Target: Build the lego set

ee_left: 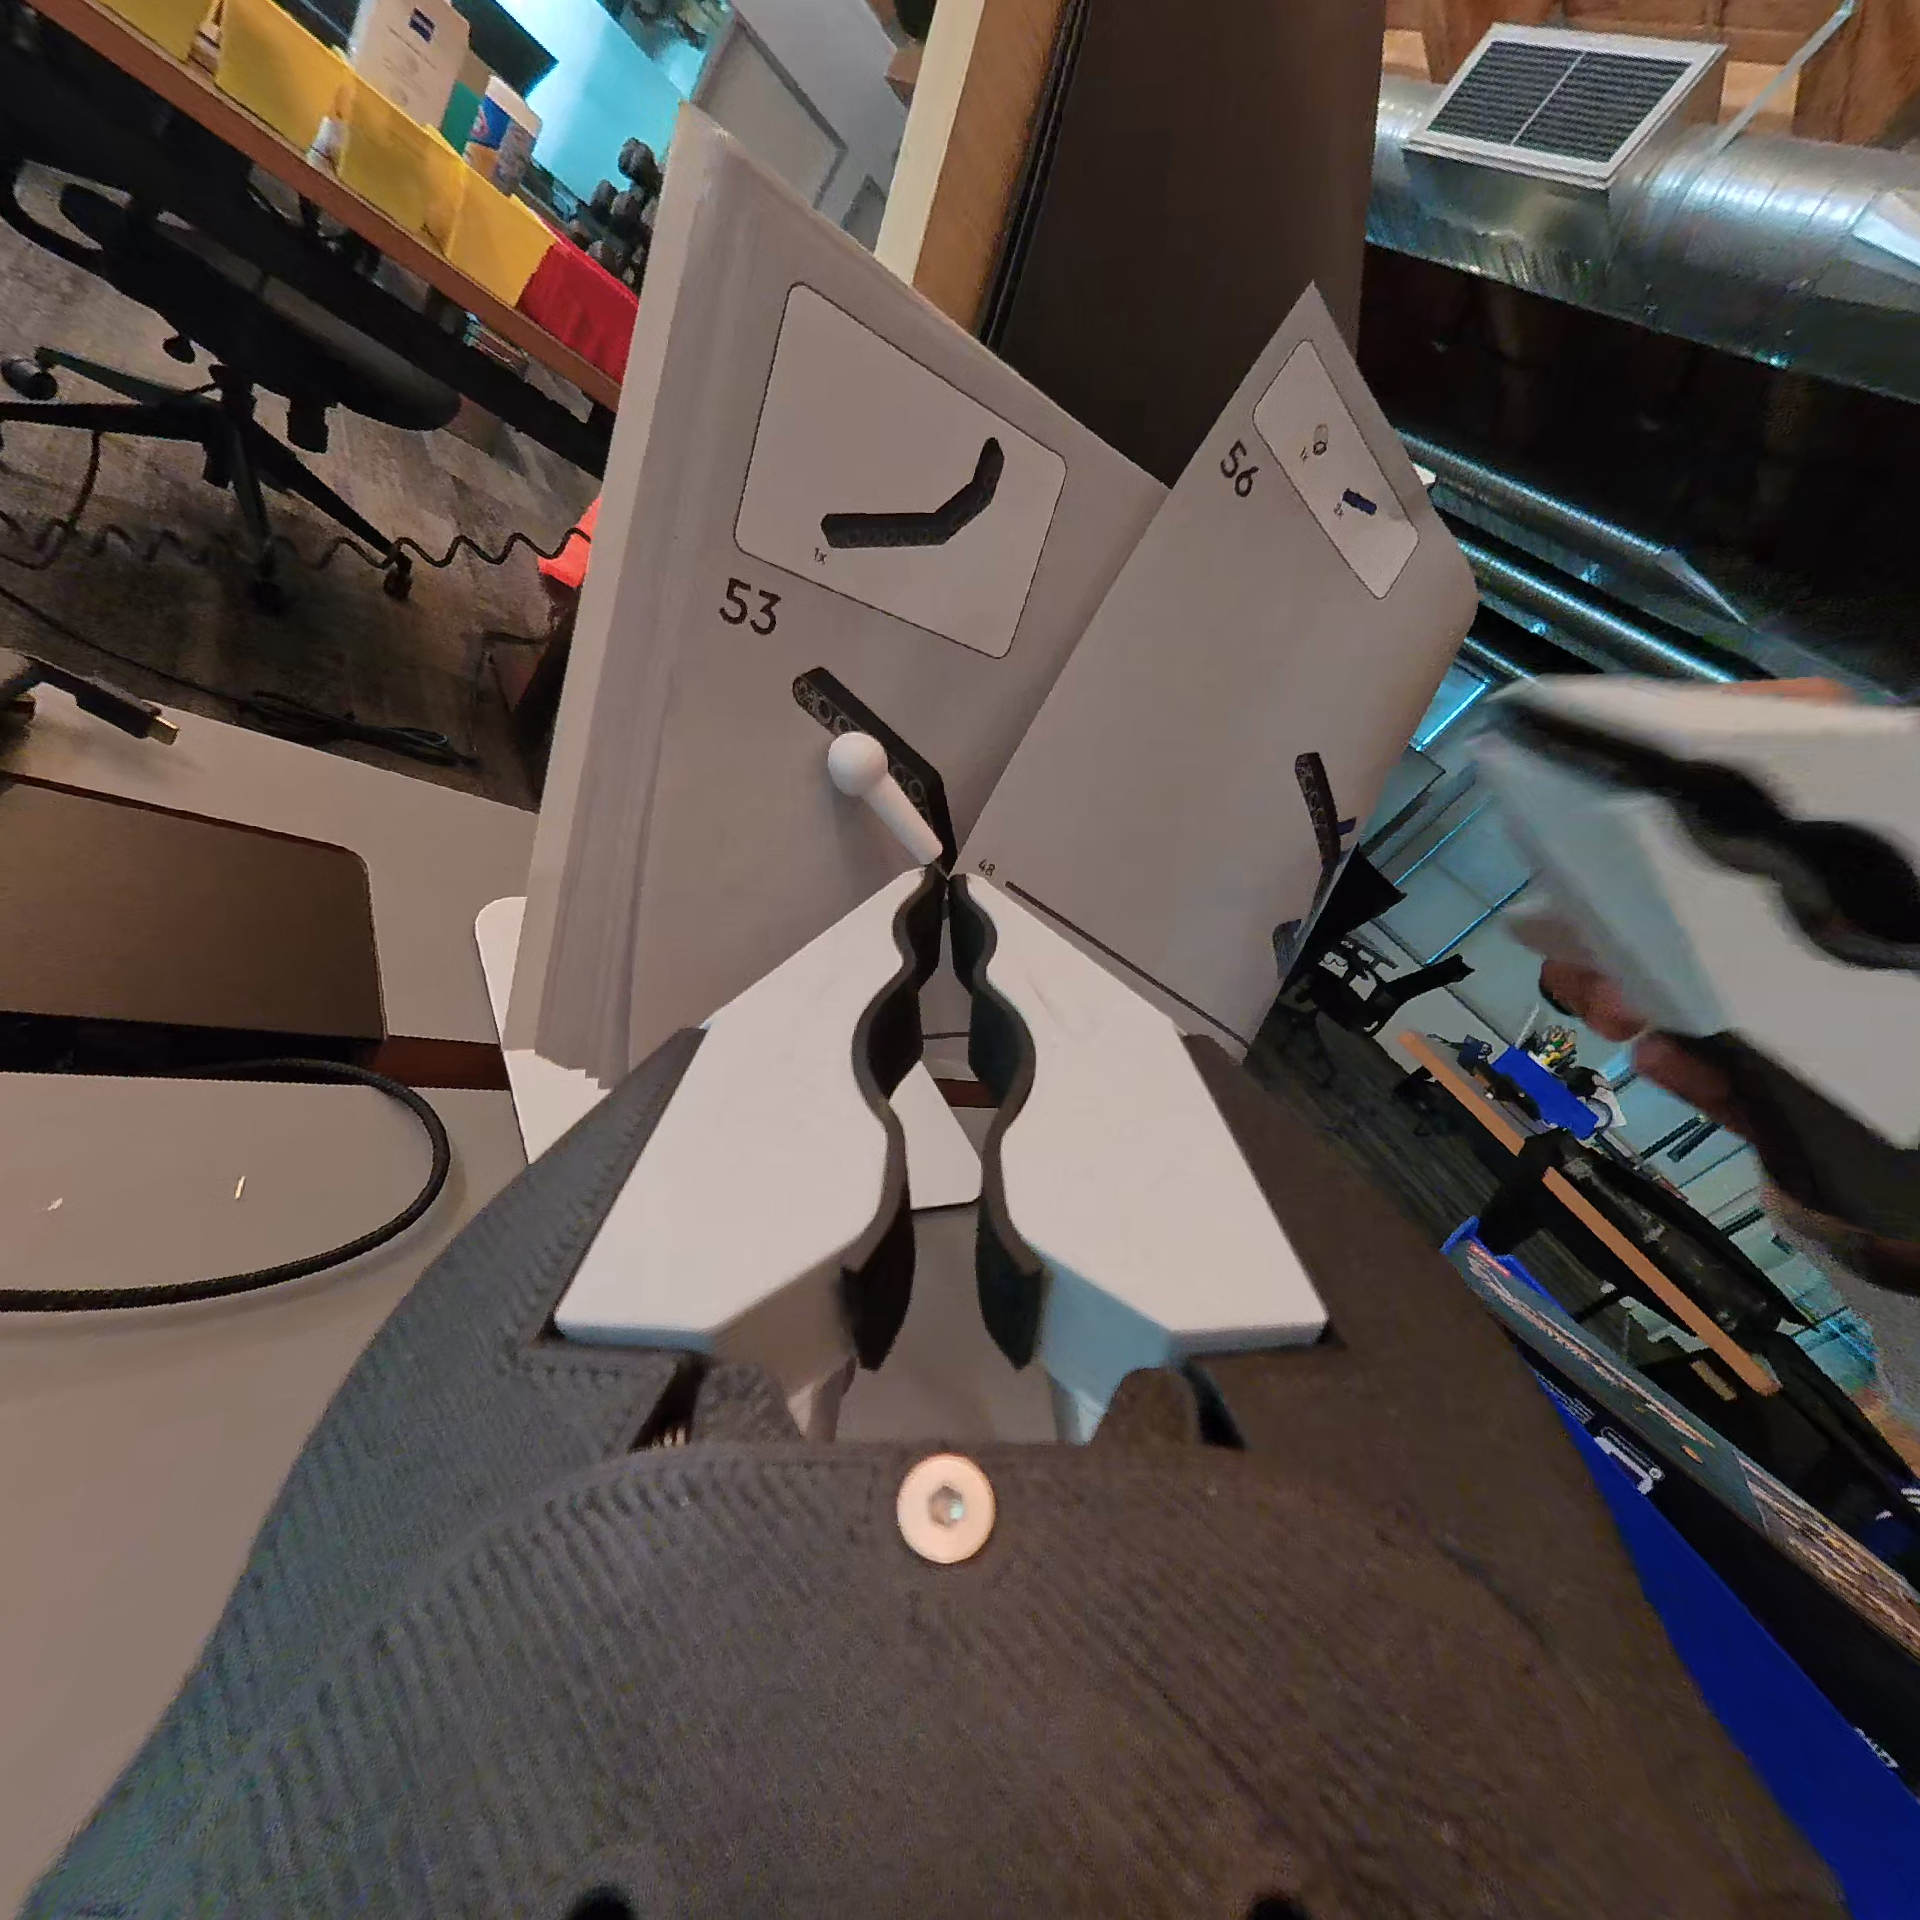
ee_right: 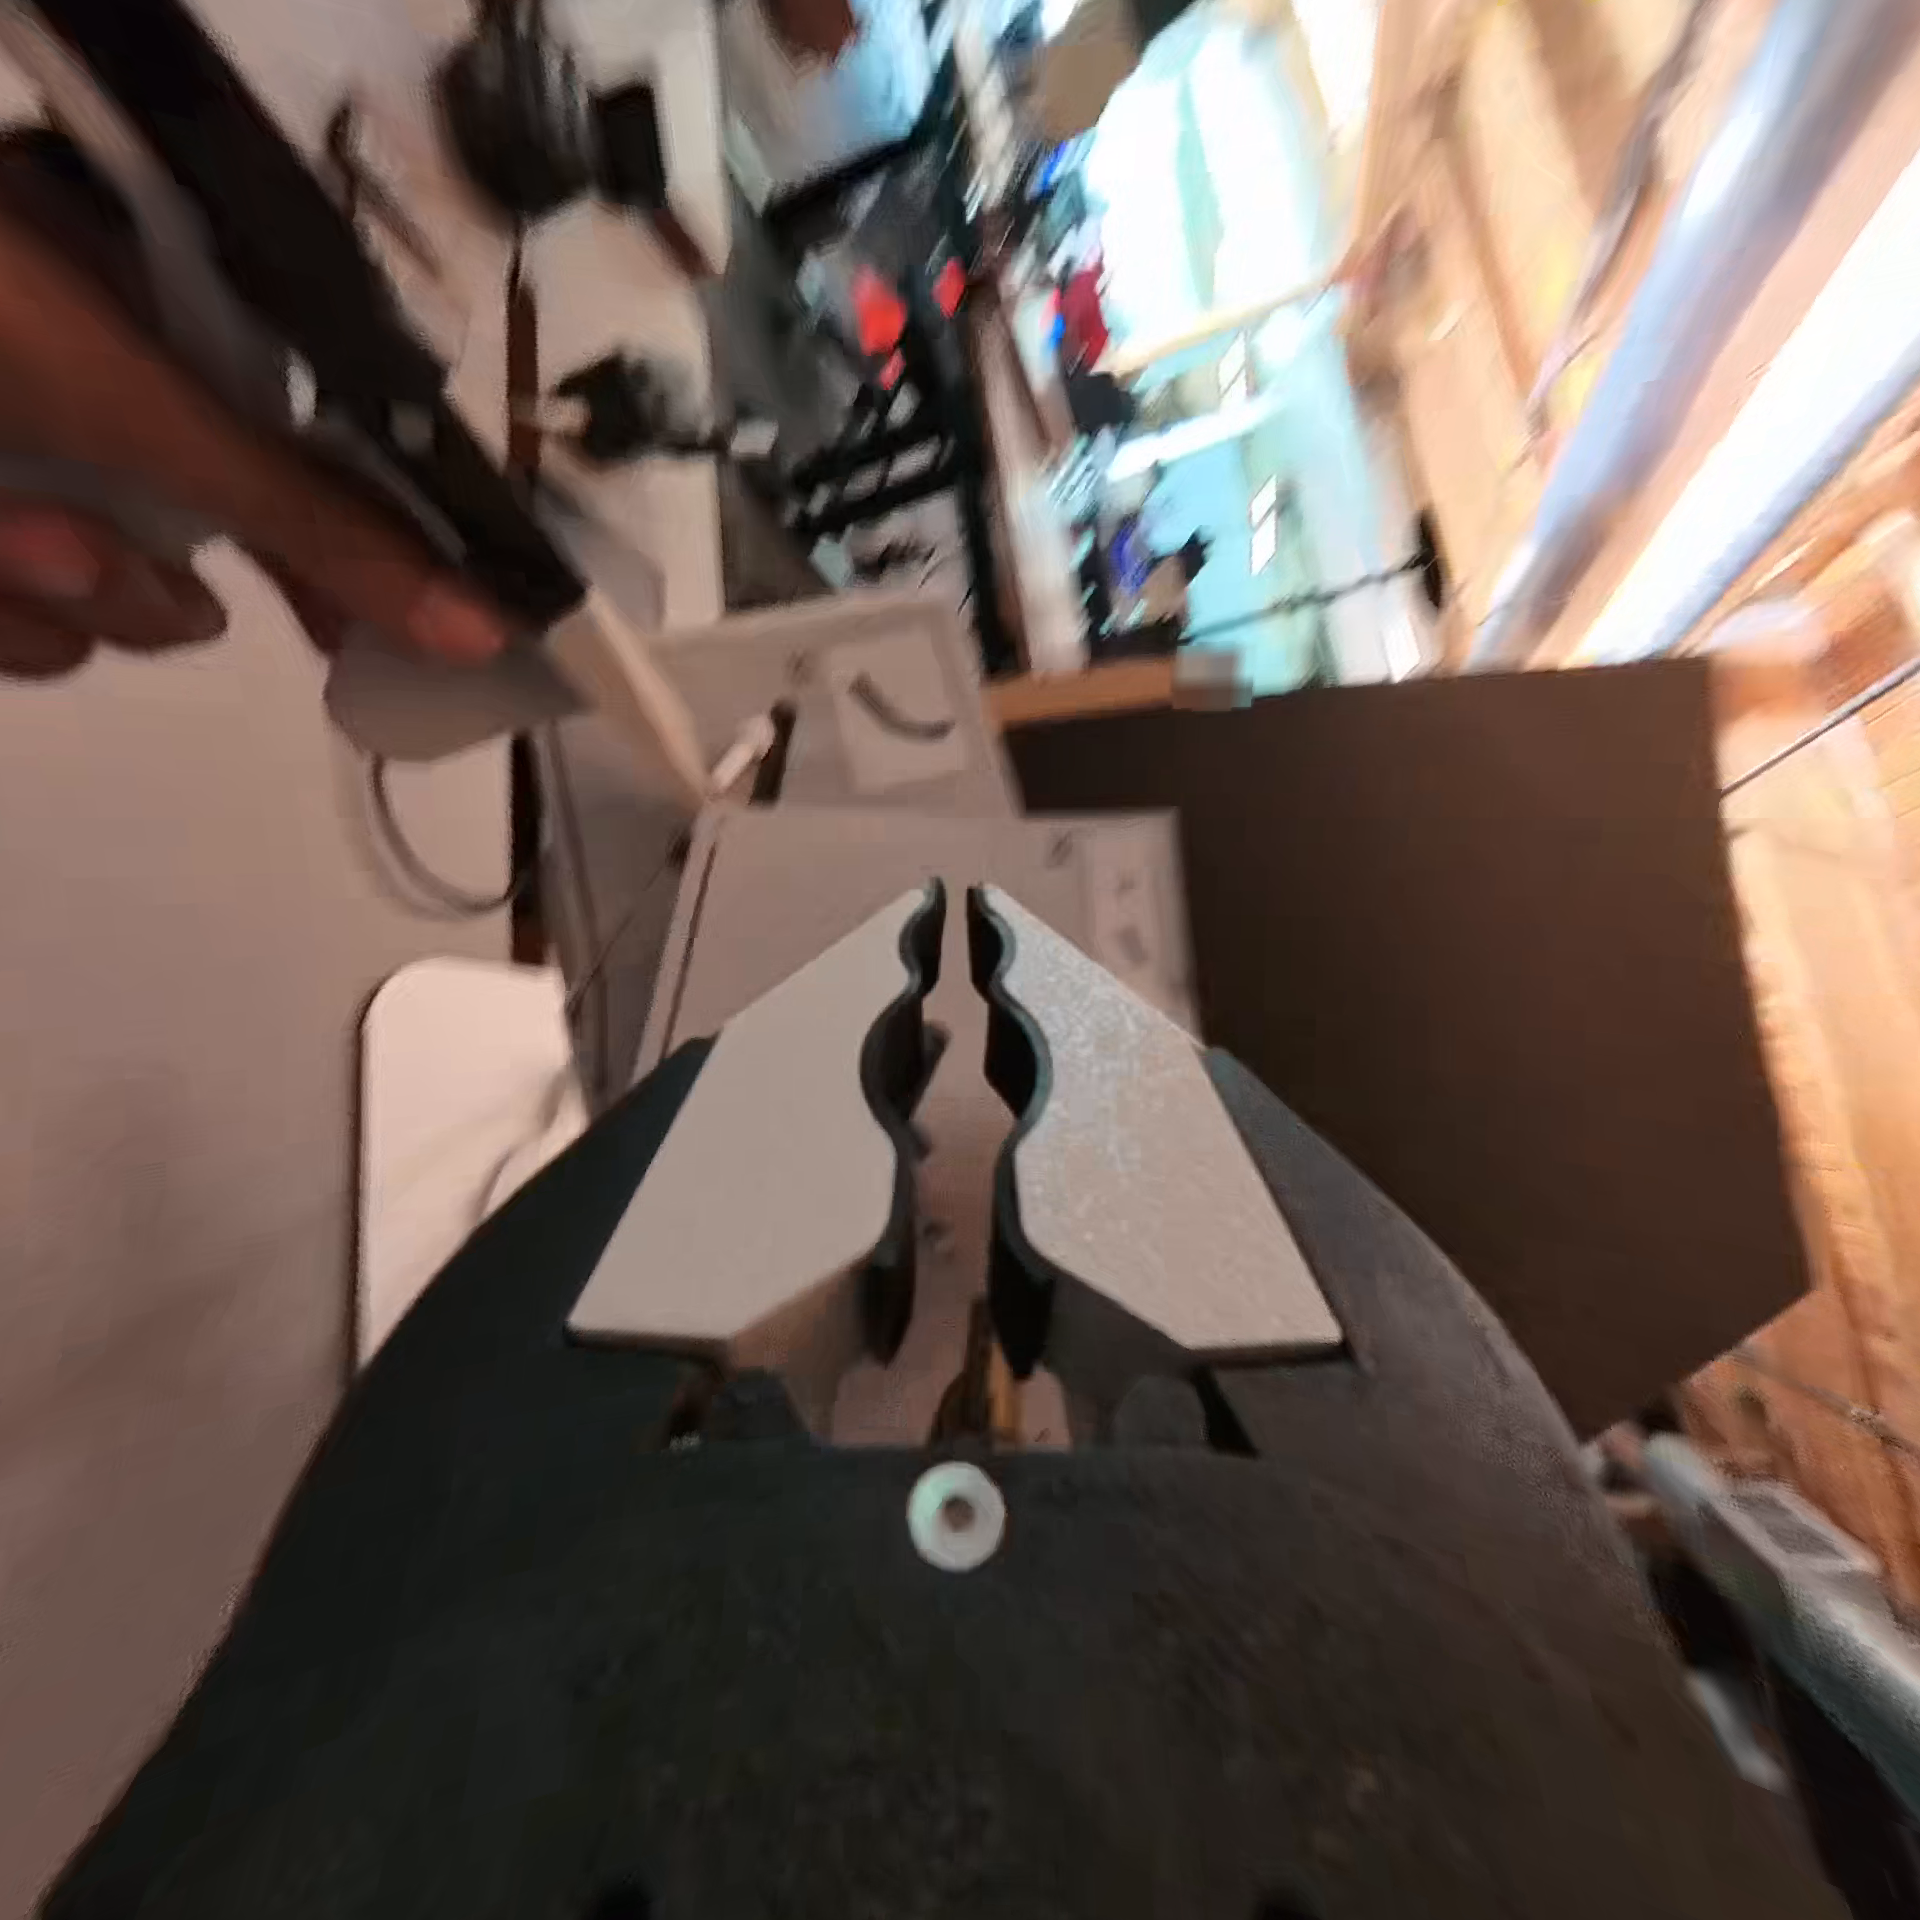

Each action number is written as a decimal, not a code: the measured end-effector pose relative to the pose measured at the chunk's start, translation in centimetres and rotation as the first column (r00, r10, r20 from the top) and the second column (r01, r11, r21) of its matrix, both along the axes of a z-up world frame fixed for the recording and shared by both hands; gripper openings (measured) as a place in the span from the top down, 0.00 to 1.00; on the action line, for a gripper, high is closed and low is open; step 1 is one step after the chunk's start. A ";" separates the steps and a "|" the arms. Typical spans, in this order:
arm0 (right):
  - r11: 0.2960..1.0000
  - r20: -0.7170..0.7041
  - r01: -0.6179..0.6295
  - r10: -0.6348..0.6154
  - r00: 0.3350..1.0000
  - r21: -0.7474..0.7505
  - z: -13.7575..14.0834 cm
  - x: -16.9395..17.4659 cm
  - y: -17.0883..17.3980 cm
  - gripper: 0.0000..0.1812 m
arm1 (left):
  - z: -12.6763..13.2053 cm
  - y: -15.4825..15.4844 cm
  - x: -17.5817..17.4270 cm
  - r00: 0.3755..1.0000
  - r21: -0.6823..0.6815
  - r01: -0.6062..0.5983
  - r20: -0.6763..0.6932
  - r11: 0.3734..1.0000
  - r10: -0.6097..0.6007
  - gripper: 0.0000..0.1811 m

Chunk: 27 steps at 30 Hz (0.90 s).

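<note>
The left gripper (ee_left: pixel 940 873) has its fingers (ee_left: pixel 790 1122) clenched on the thin stem of a small white pin (ee_left: pixel 873 784), a lego piece with a round ball head. The tips pinch only the very end of the stem, and the ball end points up and away, tilted toward the left. The pin is held in the air in front of the open instruction booklet (ee_left: pixel 831 644), which stands upright on a white stand (ee_left: pixel 520 997) on the pale surface (ee_left: pixel 208 1403). The booklet's two grey pages spread apart in a V, each printed with part drawings (a bent black beam on the left page).

A black braided cable (ee_left: pixel 343 1236) curves across the surface near its left edge, beside a dark flat pad (ee_left: pixel 177 935). A blue box (ee_left: pixel 1662 1455) lies off the right edge of the surface, lower down.

The right gripper (ee_right: pixel 956 894) appears blurred at the right side of the left wrist view (ee_left: pixel 1714 914), held in a hand (ee_left: pixel 1683 1070), well apart from the pin. In its own view its fingers (ee_right: pixel 1122 1122) stand nearly together with a narrow gap between the tips and nothing between them, so they are clenched on nothing. That view is heavily blurred; the left gripper and the hand (ee_right: pixel 135 488) holding it show at upper left, with the booklet (ee_right: pixel 894 727) beyond.
</note>
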State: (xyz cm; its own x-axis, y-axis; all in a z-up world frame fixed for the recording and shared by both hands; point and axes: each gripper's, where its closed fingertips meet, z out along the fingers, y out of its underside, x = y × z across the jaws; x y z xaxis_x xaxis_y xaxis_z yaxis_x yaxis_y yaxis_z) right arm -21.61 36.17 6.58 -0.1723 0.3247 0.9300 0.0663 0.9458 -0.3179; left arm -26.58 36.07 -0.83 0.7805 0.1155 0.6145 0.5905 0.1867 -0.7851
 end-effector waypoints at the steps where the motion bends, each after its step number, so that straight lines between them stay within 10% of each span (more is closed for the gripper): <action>1: 0.997 0.062 0.081 -0.082 0.995 0.006 -1.2 -0.4 1.4 0.97 | 0.0 0.0 0.0 1.000 0.001 -0.001 0.001 1.000 0.001 1.00; 4: 0.975 0.185 0.217 -0.222 0.957 0.048 -4.0 -1.6 4.0 0.91 | 0.0 0.0 -0.1 1.000 0.000 -0.012 -0.004 1.000 0.012 1.00; 27: 0.976 0.068 0.217 -0.216 0.974 -0.002 -4.6 -5.5 3.1 1.00 | 0.6 -1.2 -1.2 0.984 0.060 -0.176 -0.021 0.983 0.177 0.96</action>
State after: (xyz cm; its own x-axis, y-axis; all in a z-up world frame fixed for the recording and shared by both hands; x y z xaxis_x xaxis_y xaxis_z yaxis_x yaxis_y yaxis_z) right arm -27.12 39.24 1.93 -0.1585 0.3693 0.9157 0.2903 0.9039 -0.3143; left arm -27.76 34.87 -0.27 0.7667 0.2176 0.6039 0.5239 0.3317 -0.7846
